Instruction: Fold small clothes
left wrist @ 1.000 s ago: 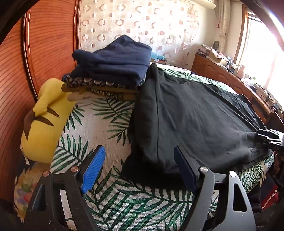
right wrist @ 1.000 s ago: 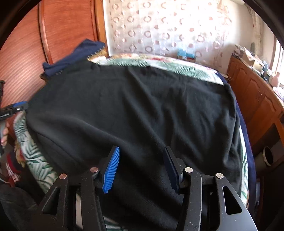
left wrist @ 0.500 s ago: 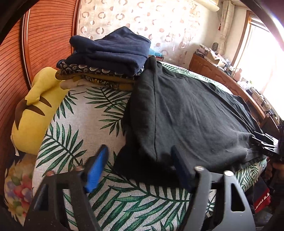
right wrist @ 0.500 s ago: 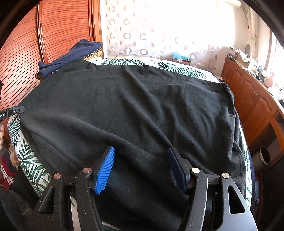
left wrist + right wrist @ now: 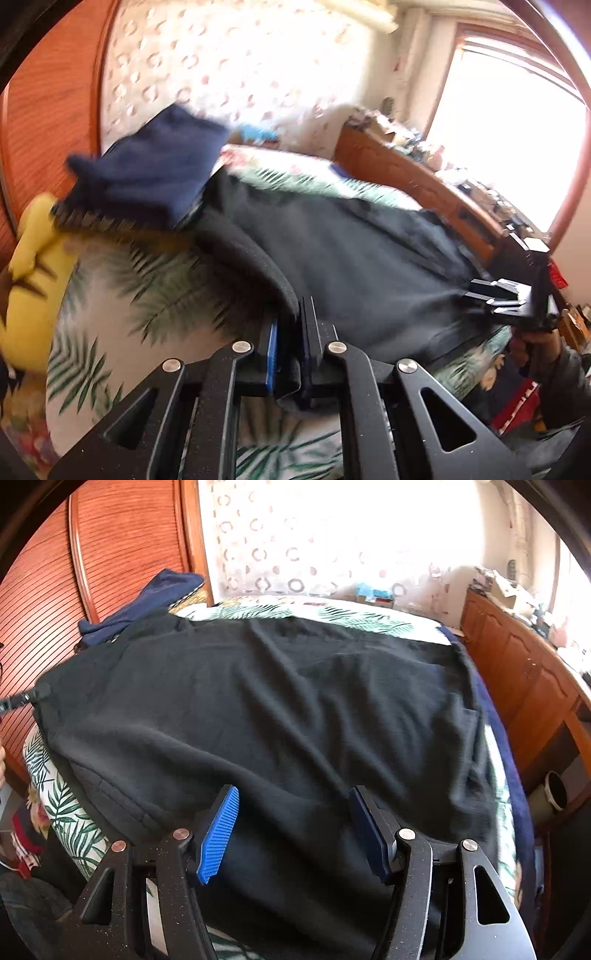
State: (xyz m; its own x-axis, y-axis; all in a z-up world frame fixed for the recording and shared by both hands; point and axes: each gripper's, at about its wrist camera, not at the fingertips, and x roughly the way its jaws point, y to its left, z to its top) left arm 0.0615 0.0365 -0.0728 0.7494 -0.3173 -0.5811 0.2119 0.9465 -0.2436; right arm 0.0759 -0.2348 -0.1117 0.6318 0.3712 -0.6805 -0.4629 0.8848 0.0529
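While closing on the near edge of the black garment (image 5: 351,258), grips a fold of dark cloth with the left tool (image 5: 288,343), pads almost together and cloth plainly between them. Holds the right tool (image 5: 295,830) spread wide above the same garment, pads clear of the cloth, nothing pinched. Lies across most of the bed (image 5: 147,280), that garment, from the near edge up toward the head end.

Risks, as a judgement:
- Could slip out if only a thin lip of cloth is caught; hard to tell how deep the bite goes.
- Could drag skewed across the bed if lifted by the left side alone, with the right side not yet gripped; would bunch and spoil a straight fold.
- Could catch two layers instead of one at the near edge, so folding a doubled hem.
- Could sweep into the pile of folded clothes (image 5: 147,177) at the head end of the bed and topple it; touches or nearly touches the garment's far corner already.
- Less likely, could nudge the yellow plush toy (image 5: 33,277) at the left side of the bed.

No brand, label or readable writing anywhere; left view too blurred to tell more.
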